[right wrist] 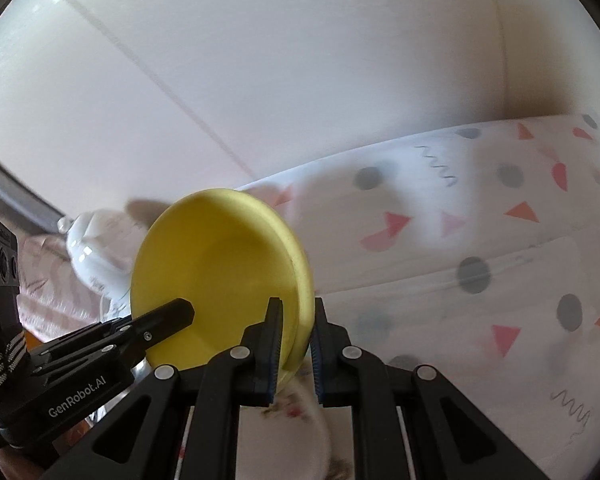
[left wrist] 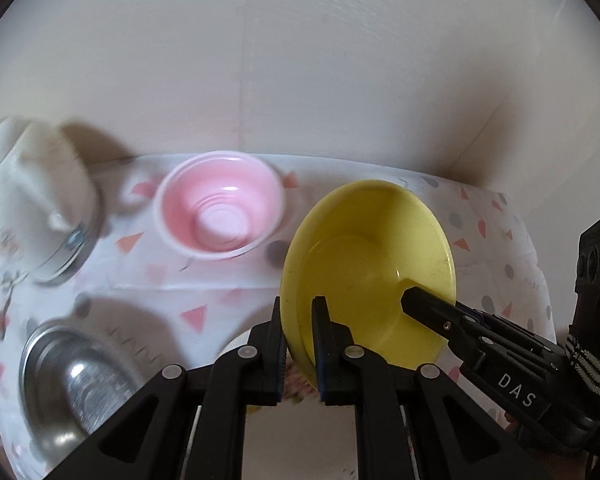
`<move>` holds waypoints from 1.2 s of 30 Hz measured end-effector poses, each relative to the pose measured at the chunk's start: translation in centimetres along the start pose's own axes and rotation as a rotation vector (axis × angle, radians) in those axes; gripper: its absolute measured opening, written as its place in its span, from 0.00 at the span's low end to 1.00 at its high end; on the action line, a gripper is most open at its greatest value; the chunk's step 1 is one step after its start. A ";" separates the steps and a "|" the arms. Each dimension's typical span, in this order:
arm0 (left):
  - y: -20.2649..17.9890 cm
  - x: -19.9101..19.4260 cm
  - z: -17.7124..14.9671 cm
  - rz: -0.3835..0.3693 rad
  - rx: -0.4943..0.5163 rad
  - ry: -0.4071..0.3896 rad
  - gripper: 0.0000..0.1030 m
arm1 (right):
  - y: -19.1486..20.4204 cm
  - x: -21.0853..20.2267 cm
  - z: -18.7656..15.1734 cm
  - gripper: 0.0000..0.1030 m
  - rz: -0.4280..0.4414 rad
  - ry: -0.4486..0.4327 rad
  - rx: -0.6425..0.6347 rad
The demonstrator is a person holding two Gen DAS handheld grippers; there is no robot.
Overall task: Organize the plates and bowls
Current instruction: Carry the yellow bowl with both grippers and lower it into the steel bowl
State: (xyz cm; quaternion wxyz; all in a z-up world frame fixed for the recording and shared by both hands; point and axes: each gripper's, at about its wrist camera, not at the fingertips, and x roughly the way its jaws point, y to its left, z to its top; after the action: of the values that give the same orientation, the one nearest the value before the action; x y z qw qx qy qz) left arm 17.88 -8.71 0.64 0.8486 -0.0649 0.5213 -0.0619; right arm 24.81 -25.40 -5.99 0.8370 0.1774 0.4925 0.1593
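yellow bowl [left wrist: 370, 268] held on edge above the desk [left wrist: 496, 236], hollow side facing the left camera, rim pinched from two sides. lower rim cut off behind both sets of black fingers; a pale floral dish [right wrist: 296, 420] below it only partly visible. blurred at the left edge: a white cup [left wrist: 28, 196] tipped on a metal ring, hard to make out. left gripper [left wrist: 298, 344] reaching forward, jaws clamped on the bowl's near rim, one finger inside the hollow and one behind. right gripper [right wrist: 296, 344] reaching in from the opposite side, jaws likewise closed on the rim, fingertip [left wrist: 414, 300] lying across the hollow. pink bowl [left wrist: 220, 210] upright on the patterned cloth, well apart from the yellow one. steel bowl [left wrist: 76, 384] at lower left, partly cropped.
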 end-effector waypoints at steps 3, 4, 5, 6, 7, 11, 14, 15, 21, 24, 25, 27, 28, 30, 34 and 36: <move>2.2 -1.1 -1.2 0.003 -0.045 -0.004 0.12 | 2.0 0.5 -0.5 0.13 0.018 0.014 -0.035; 3.0 -1.5 -1.7 0.007 -0.062 -0.006 0.12 | 2.8 0.8 -0.8 0.13 0.025 0.020 -0.046; 3.8 -2.0 -2.1 0.010 -0.077 -0.009 0.12 | 3.5 1.0 -1.0 0.13 0.032 0.028 -0.057; 4.4 -2.2 -2.3 0.013 -0.086 -0.011 0.12 | 4.0 1.2 -1.2 0.13 0.037 0.034 -0.065; 5.0 -2.5 -2.7 0.017 -0.097 -0.012 0.12 | 4.7 1.6 -1.4 0.13 0.043 0.044 -0.077; 7.4 -3.6 -4.0 0.033 -0.136 -0.017 0.12 | 6.9 2.4 -2.4 0.13 0.064 0.069 -0.110; 9.3 -4.5 -5.1 0.039 -0.171 -0.022 0.12 | 8.8 2.9 -3.0 0.13 0.078 0.088 -0.133; 9.9 -4.7 -5.5 0.041 -0.181 -0.023 0.12 | 9.5 3.1 -3.3 0.13 0.084 0.095 -0.146; 14.2 -6.2 -7.9 0.047 -0.280 -0.013 0.12 | 13.4 4.6 -5.0 0.13 0.123 0.141 -0.203; 16.1 -6.6 -8.9 0.071 -0.312 -0.009 0.12 | 15.4 5.5 -5.8 0.13 0.136 0.168 -0.239; 16.7 -6.7 -9.3 0.077 -0.324 -0.006 0.12 | 16.0 5.8 -6.1 0.13 0.141 0.178 -0.251; 17.6 -6.7 -9.8 0.085 -0.339 -0.001 0.12 | 17.1 6.6 -6.7 0.13 0.144 0.197 -0.274; 18.0 -6.7 -10.1 0.091 -0.345 0.002 0.12 | 17.4 6.7 -6.8 0.13 0.145 0.204 -0.280; 18.6 -6.7 -10.6 0.095 -0.355 0.008 0.12 | 17.9 7.5 -7.1 0.13 0.145 0.221 -0.292; 19.7 -6.3 -11.3 0.104 -0.375 0.031 0.12 | 18.5 8.4 -7.8 0.13 0.141 0.259 -0.303; 19.9 -5.8 -11.4 0.113 -0.375 0.040 0.13 | 18.9 8.8 -8.2 0.13 0.136 0.270 -0.313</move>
State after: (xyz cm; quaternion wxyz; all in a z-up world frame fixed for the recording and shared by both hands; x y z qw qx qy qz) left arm 5.86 11.37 -2.88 0.8133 -0.1914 0.5432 0.0829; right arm 19.96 -3.63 -7.82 0.7681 0.0550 0.5564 0.3123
